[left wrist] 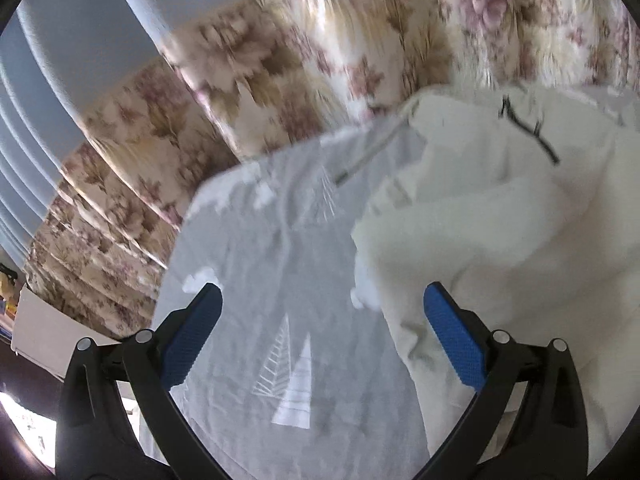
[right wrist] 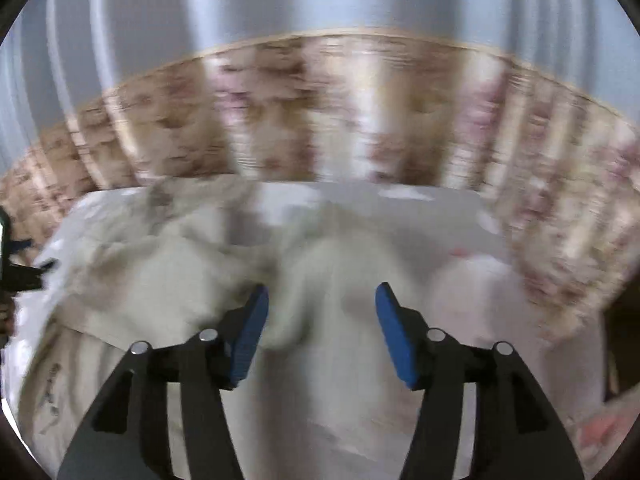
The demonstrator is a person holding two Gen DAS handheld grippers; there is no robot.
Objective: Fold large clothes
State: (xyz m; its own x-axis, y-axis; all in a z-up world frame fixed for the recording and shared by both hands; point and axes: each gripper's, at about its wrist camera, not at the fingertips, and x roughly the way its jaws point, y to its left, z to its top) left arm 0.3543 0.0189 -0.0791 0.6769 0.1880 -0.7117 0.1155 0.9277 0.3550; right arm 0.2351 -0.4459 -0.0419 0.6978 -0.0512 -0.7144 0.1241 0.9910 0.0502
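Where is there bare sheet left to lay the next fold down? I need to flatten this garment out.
The grey sheet lies bare on the left, between the floral curtain and the cream garment; the open left tongs hang over it. Around the right tongs, open with nothing between them, it is crowded with bunched cream cloth. Only a thin bare strip shows beyond, though blurred.

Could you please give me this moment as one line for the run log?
left tool: open, empty | right tool: open, empty | cream garment: crumpled on grey sheet | fold: unfinished
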